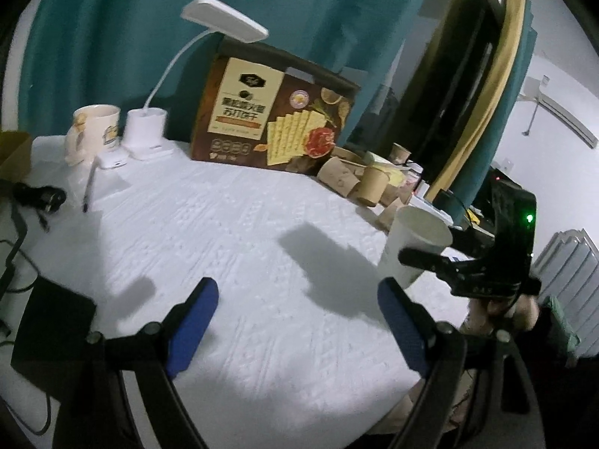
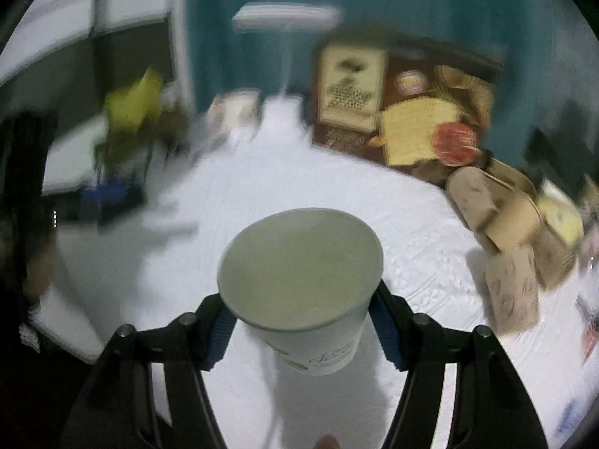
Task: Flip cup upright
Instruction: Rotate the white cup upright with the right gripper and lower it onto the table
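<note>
We had the tabletop [image 1: 262, 224] under a white textured cover. Going left to right in the left wrist view: a dark flat box [image 1: 52, 329] sat at the near left edge, with black cables [image 1: 33, 194] along the left edge behind it. At the far left corner stood a cream mug [image 1: 93, 131], a pen [image 1: 88, 187] lying in front of it, and just beside the mug a white desk lamp [image 1: 149, 131] with its head bent over. Right of the lamp, a brown cracker box [image 1: 273, 112] stood upright along the far edge against a teal curtain [image 1: 187, 18]. A cluster of brown paper cups [image 1: 359, 179] lay toppled at the far right corner.

We saw the left gripper [image 1: 295, 303] low over the near edge, blue pads spread apart, nothing between them.

The right gripper [image 2: 299, 321] was clamped on the white paper cup [image 2: 303, 280], one blue pad on each side of its wall. The cup was mouth-up, slightly tilted, and held above the cover near the right edge of the tabletop; we could see a faint green print on its side. The right wrist view was motion-blurred, so we couldn't read the print. A hand [image 1: 501, 307] gripped the right tool's handle.
</note>
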### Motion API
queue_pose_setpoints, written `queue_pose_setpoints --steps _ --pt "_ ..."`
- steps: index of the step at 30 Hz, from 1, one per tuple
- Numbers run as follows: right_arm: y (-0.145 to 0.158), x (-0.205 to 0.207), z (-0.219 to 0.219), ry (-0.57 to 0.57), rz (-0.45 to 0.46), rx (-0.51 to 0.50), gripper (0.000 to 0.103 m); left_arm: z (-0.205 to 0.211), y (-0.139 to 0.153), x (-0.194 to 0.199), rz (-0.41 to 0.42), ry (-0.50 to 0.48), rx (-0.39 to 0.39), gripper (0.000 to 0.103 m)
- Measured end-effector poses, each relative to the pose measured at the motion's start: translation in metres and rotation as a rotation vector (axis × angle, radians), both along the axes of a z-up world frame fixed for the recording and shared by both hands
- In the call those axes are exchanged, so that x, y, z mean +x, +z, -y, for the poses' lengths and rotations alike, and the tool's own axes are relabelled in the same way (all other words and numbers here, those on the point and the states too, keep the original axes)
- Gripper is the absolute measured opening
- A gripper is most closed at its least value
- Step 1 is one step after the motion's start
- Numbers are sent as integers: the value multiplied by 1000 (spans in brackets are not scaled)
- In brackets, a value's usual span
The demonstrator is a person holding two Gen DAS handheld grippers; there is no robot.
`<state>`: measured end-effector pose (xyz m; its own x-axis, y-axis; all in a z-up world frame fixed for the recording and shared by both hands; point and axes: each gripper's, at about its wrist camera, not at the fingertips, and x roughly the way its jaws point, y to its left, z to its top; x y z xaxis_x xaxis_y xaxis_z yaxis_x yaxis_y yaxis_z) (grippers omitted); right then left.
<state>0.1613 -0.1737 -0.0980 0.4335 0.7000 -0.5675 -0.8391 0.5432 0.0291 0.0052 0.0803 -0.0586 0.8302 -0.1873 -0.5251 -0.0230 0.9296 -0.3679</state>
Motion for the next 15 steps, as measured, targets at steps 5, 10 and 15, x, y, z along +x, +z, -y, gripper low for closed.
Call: queue_pose_setpoints --steps 5,10,15 --pt "-22 -1 17 -168 -69 205 62 13 5 8 2 -35 17 87" --pt "-41 -14 21 -236 -79 220 62 23 4 15 -16 -62 32 87" --pt "-52 -17 24 -263 -94 238 62 32 2 18 -24 -79 31 87"
